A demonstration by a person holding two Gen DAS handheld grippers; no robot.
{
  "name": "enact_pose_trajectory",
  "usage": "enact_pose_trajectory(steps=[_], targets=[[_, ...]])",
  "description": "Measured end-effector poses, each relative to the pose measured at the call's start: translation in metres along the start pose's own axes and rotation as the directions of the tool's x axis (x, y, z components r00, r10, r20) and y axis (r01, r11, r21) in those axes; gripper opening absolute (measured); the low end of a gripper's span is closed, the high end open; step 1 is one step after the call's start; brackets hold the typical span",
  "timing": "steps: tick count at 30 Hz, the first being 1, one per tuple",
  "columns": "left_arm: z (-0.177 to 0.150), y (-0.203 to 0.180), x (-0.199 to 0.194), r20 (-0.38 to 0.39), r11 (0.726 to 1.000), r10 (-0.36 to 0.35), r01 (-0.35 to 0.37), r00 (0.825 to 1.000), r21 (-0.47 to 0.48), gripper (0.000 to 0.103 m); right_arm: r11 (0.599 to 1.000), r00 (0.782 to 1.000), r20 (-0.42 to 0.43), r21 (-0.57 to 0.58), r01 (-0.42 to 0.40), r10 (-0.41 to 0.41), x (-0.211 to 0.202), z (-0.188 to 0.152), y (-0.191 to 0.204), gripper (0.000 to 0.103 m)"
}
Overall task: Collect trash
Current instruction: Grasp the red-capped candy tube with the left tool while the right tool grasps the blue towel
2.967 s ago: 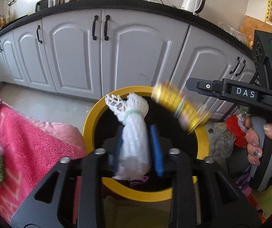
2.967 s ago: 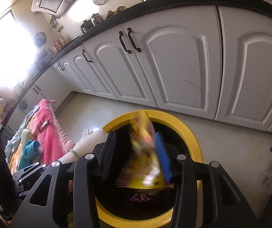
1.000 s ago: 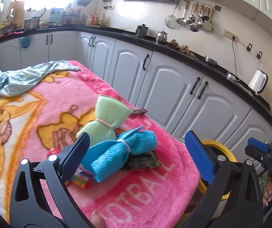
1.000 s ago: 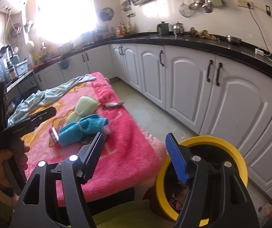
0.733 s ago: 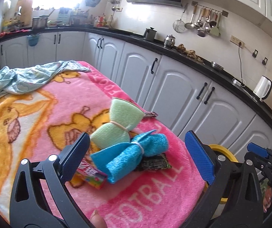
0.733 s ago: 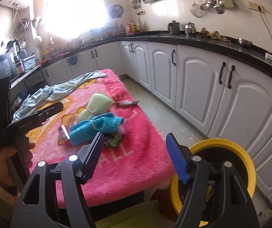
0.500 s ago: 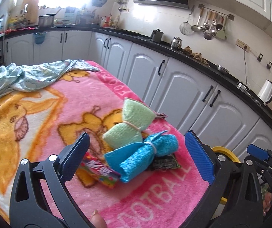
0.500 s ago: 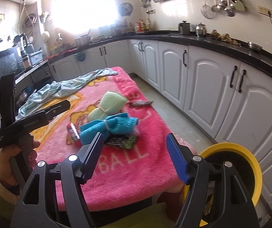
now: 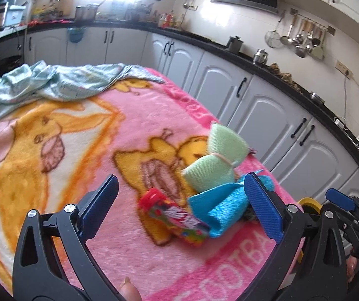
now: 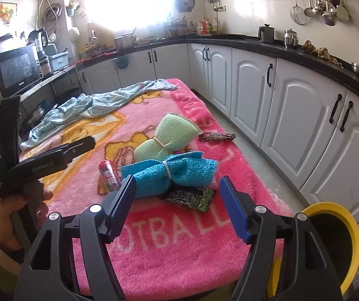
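Hovering over the pink blanket (image 9: 129, 130), the left gripper (image 9: 179, 208) has its jaws spread wide, nothing between them. In its view a red candy wrapper (image 9: 176, 219) lies flat on the blanket between the fingers' lines, its right end touching the blue cloth (image 9: 219, 205). Blue cloth is rolled and tied in the middle; the right blue pad (image 9: 262, 207) overlaps it in view, contact unclear. Green cloth (image 9: 217, 160), also tied, sits just behind the blue one, touching it. A dark wrapper peeks out under the blue cloth's right end, mostly hidden in this view.

Right gripper (image 10: 179, 205) also wide open, empty, above the blanket's near edge (image 10: 179, 240). From here: dark green wrapper (image 10: 192, 195) lies just in front of the blue cloth (image 10: 169, 175), partly tucked under it, between the two pads. Candy wrapper (image 10: 108, 173) is to the left of the blue cloth, touching its end. Green cloth (image 10: 166, 138) behind. A brown bar wrapper (image 10: 217, 136) lies near the blanket's right edge, just right of the green cloth. Crumpled teal sheet (image 10: 91, 105) at the far end of the blanket.

Yellow-rimmed bin (image 10: 339, 238) stands on the floor off the blanket's near right corner; inside looks dark, contents not visible. Left gripper's body (image 10: 41, 160) shows at left, held in a hand (image 10: 16, 213). White cabinets (image 10: 304, 115) run along the right.
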State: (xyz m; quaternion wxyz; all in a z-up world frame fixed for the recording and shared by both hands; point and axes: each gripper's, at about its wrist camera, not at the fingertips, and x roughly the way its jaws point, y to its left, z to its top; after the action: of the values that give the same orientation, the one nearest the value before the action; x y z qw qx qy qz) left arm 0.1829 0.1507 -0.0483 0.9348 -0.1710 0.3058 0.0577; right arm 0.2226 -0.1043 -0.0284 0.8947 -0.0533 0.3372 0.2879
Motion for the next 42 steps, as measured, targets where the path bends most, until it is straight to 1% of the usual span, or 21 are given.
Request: enact_pose_trajectory(steps=[5,10,12,13,15,17,19,20,24,26,27,28,29,32,34,37,42], targets=[[-0.006,0.016,0.012,-0.043,0.999,-0.004,0.002,0.999,-0.051,0.092,1.0,0.999,-0.03,0.002,0.019,-0.019,0.027,0.004,-0.006,0.067],[-0.014,0.027,0.029,-0.102,0.991,-0.052,0.039,0.993,-0.127,0.091,0.999,0.997,-0.075,0.01,0.031,-0.031,0.06,0.007,-0.017,0.067],[-0.018,0.031,0.035,-0.118,0.985,-0.073,0.053,0.99,-0.166,0.083,0.999,0.995,-0.098,0.012,0.032,-0.03,0.073,0.008,-0.021,0.067],[-0.019,0.032,0.037,-0.126,0.982,-0.081,0.058,0.989,-0.179,0.081,0.999,0.994,-0.108,0.016,0.034,-0.032,0.079,0.008,-0.024,0.067],[-0.022,0.035,0.044,-0.149,0.973,-0.107,0.073,0.983,-0.217,0.073,0.999,0.991,-0.127,0.022,0.034,-0.031,0.091,0.008,-0.027,0.067],[-0.024,0.037,0.049,-0.163,0.964,-0.13,0.086,0.978,-0.251,0.067,0.999,0.99,-0.14,0.03,0.034,-0.03,0.099,0.008,-0.031,0.067],[-0.026,0.039,0.054,-0.176,0.955,-0.144,0.09,0.974,-0.281,0.065,0.999,0.988,-0.154,0.042,0.028,-0.021,0.107,0.008,-0.035,0.067],[-0.027,0.04,0.056,-0.181,0.95,-0.152,0.093,0.972,-0.297,0.061,0.998,0.986,-0.165,0.052,0.021,-0.012,0.112,0.008,-0.038,0.067],[-0.028,0.042,0.066,-0.208,0.941,-0.152,0.077,0.966,-0.331,0.054,0.996,0.981,-0.193,0.087,-0.013,0.029,0.123,0.006,-0.044,0.066],[-0.028,0.043,0.069,-0.209,0.94,-0.147,0.071,0.967,-0.333,0.051,0.994,0.979,-0.198,0.101,-0.033,0.053,0.126,0.005,-0.044,0.058],[-0.028,0.043,0.07,-0.211,0.941,-0.141,0.064,0.967,-0.332,0.046,0.993,0.977,-0.199,0.106,-0.053,0.073,0.127,0.005,-0.044,0.05],[-0.028,0.044,0.071,-0.212,0.942,-0.133,0.057,0.968,-0.33,0.044,0.992,0.976,-0.199,0.108,-0.067,0.088,0.127,0.004,-0.043,0.045],[-0.028,0.044,0.073,-0.215,0.944,-0.123,0.048,0.969,-0.327,0.038,0.991,0.975,-0.2,0.107,-0.079,0.099,0.126,0.004,-0.042,0.043],[-0.028,0.046,0.073,-0.217,0.947,-0.119,0.045,0.969,-0.319,0.037,0.991,0.975,-0.191,0.101,-0.092,0.11,0.123,0.004,-0.04,0.031],[-0.027,0.046,0.073,-0.217,0.949,-0.118,0.045,0.969,-0.312,0.037,0.991,0.975,-0.188,0.092,-0.102,0.118,0.119,0.005,-0.038,0.021],[-0.028,0.048,0.073,-0.218,0.949,-0.12,0.047,0.969,-0.311,0.034,0.993,0.978,-0.175,0.056,-0.102,0.11,0.112,0.005,-0.03,0.017],[-0.028,0.05,0.071,-0.218,0.945,-0.134,0.058,0.967,-0.323,0.03,0.995,0.983,-0.154,0.01,-0.096,0.096,0.095,0.003,-0.02,0.015]])
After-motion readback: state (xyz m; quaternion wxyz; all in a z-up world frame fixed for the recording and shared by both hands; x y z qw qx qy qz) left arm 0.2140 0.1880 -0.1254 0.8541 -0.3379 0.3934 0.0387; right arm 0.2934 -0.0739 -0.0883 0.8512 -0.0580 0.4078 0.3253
